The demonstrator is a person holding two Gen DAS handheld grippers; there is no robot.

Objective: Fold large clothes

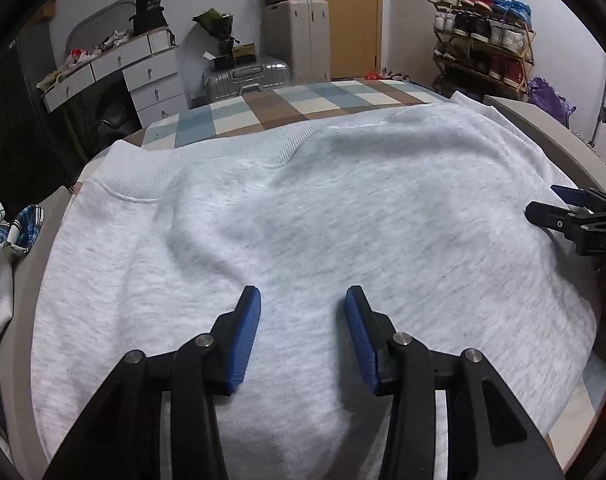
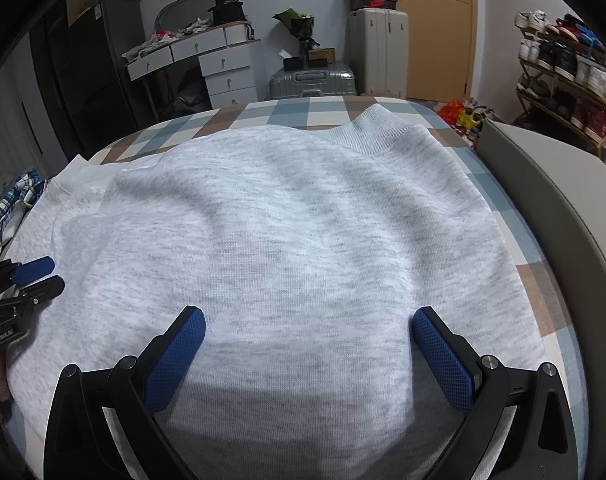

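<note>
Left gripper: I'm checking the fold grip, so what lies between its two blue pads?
Only flat grey sweatshirt fabric beneath the open left gripper; nothing is pinched, as the left wrist view shows.

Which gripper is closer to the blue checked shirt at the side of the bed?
Left. The left gripper hovers at the sweatshirt's edge, just beside the blue checked shirt. The right gripper hovers over the sweatshirt's middle, farther away.

left gripper (image 1: 303,300) fingers parted, right gripper (image 2: 309,320) wider
</note>
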